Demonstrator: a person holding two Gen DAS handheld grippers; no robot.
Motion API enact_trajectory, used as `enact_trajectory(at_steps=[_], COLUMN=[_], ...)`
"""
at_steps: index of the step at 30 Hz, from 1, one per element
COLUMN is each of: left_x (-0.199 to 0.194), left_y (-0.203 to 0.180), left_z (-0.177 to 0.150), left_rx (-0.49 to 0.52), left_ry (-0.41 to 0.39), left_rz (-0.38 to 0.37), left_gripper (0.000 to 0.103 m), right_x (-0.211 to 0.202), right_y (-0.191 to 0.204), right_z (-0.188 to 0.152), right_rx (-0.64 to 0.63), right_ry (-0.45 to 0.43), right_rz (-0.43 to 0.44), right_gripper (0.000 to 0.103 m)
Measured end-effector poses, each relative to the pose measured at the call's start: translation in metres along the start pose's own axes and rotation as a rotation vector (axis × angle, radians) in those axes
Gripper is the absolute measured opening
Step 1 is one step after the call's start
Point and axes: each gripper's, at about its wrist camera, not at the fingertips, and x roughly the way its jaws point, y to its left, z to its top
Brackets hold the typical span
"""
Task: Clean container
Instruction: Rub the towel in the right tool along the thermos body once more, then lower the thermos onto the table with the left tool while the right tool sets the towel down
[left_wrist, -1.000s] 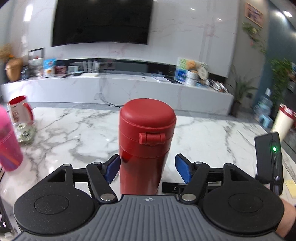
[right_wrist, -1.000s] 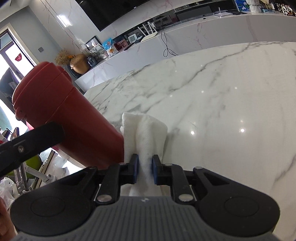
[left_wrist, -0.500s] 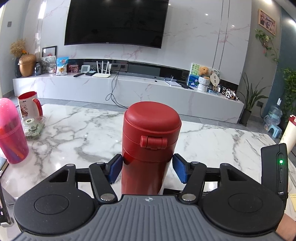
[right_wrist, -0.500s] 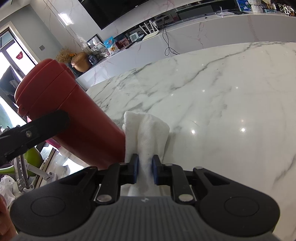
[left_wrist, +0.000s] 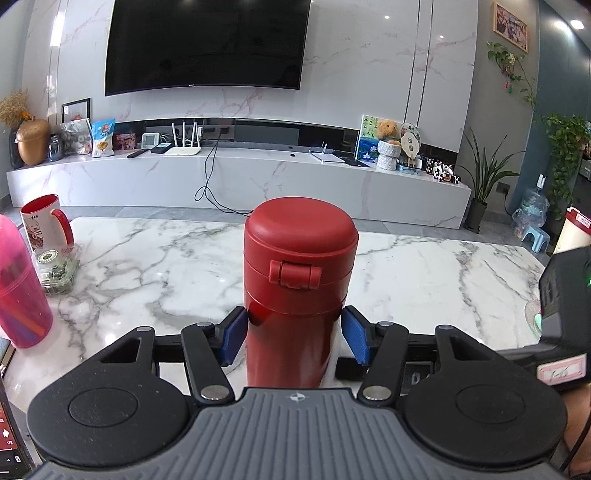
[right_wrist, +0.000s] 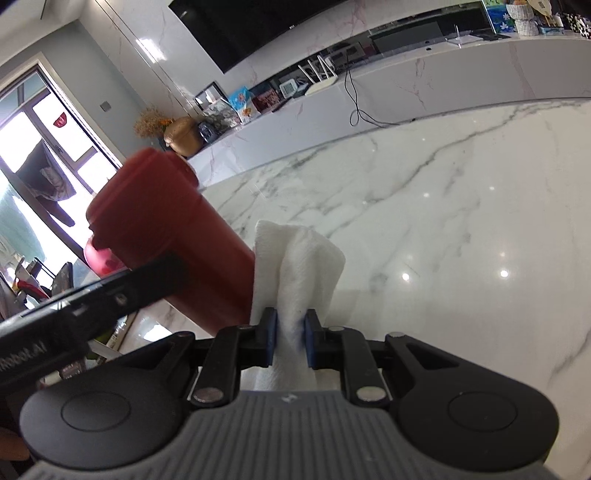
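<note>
Our left gripper (left_wrist: 293, 336) clamps its blue ribbed pads (left_wrist: 232, 341) on the glossy red cylindrical flask (left_wrist: 295, 295), upright above the veined white marble table (left_wrist: 147, 266), base hidden. Our right gripper (right_wrist: 290, 338) pinches a soft, crumpled white paper towel (right_wrist: 295, 266) touching the flask's side.

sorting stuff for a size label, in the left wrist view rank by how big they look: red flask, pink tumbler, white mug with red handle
1. Red lidded flask, though it sits nearest the camera, so that inflates it.
2. Translucent pink plastic tumbler, cut off by the frame edge.
3. White ceramic mug with red handle, farthest away.
</note>
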Motion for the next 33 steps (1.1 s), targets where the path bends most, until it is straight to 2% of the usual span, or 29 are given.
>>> enact_trajectory(at_steps=[4, 9, 12, 14, 15, 20, 24, 33], left_x=[-0.001, -0.001, -0.001, -0.002, -0.002, 0.0, 0.001, 0.005], left_y=[0.0, 0.002, 0.001, 0.0, -0.001, -0.005, -0.009, -0.014], left_z=[0.0, 0.0, 0.0, -0.001, -0.002, -0.006, -0.009, -0.012], left_rx=[0.004, -0.007, -0.01, -0.007, -0.004, 0.016, 0.043, 0.069], left_ry=[-0.002, 0.001, -0.002, -0.011, -0.014, -0.013, -0.025, -0.014], left_rz=[-0.005, 0.002, 0.01, 0.02, 0.023, 0.044, 0.066, 0.099], left_gripper=[0.054, 0.055, 0.062, 0.073, 0.075, 0.077, 0.077, 0.077], right_x=[-0.007, -0.011, -0.009, 0.002, 0.004, 0.015, 0.014, 0.015], right_y=[-0.007, -0.016, -0.018, -0.011, -0.009, -0.003, 0.013, 0.018], right_z=[0.006, 0.011, 0.015, 0.021, 0.022, 0.024, 0.012, -0.006], right_rx=[-0.01, -0.045, -0.073, -0.09, -0.099, -0.135, -0.163, -0.172], right_ry=[-0.024, -0.044, -0.057, -0.065, -0.068, -0.068, -0.058, -0.031], right_rz=[-0.007, -0.081, -0.152, -0.197, -0.222, -0.318, -0.372, -0.394], right_gripper=[0.018, 0.018, 0.018, 0.018, 0.018, 0.018, 0.018, 0.021])
